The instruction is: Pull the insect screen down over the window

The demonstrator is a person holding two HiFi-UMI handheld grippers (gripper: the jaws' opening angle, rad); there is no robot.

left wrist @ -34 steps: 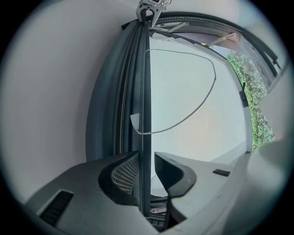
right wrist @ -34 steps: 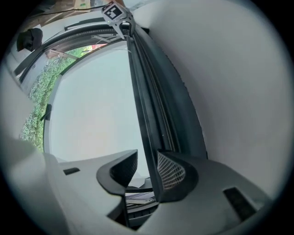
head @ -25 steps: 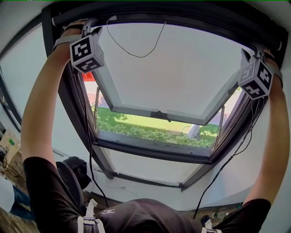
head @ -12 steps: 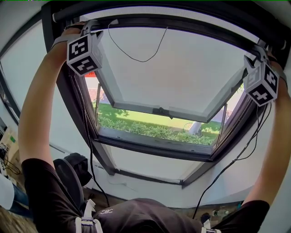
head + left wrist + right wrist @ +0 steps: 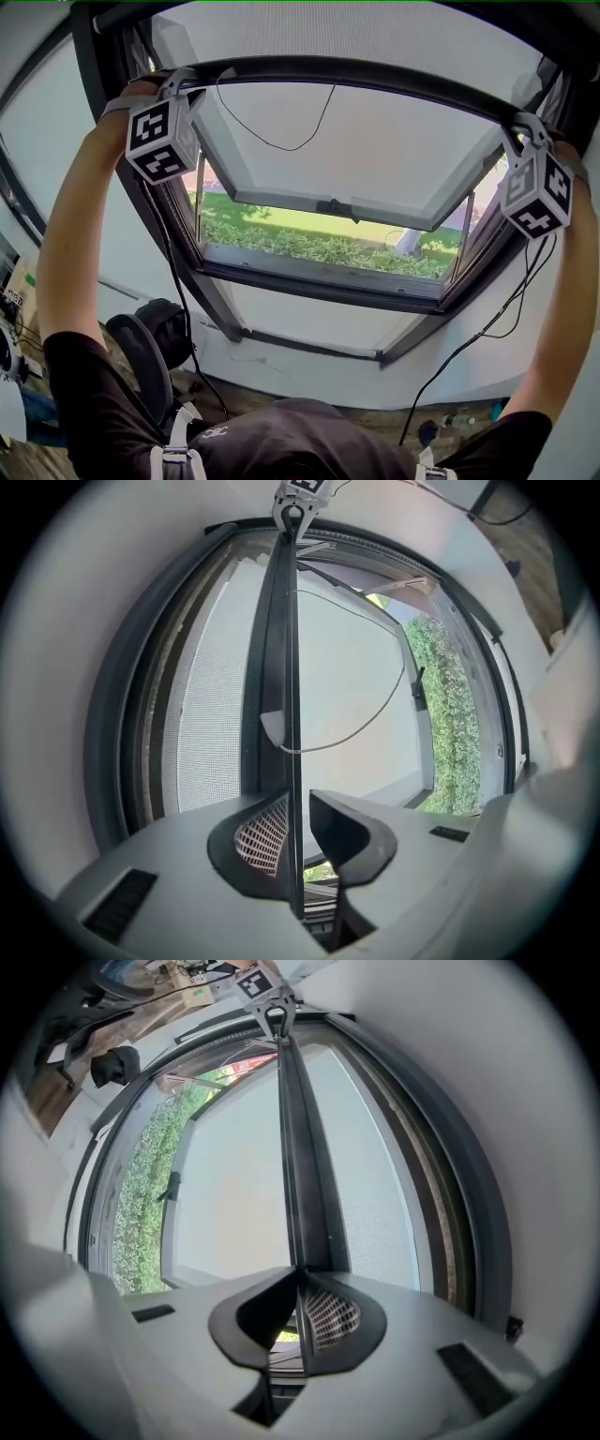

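Closing, right gripper (image 5: 300,1274) fingers (image 5: 330,1316) pinch the screen bar (image 5: 302,1166); left gripper (image 5: 300,796) fingers (image 5: 267,832) straddle it.

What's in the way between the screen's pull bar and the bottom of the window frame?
Nothing visible. The pull bar sits near the frame's top; the opening down to the bottom rail looks clear. The sash is swung outward, and only a thin cord hangs from the bar.

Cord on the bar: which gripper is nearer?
Left. The left gripper straddles the bar close beside the cord; the right gripper clamps the bar's far end.
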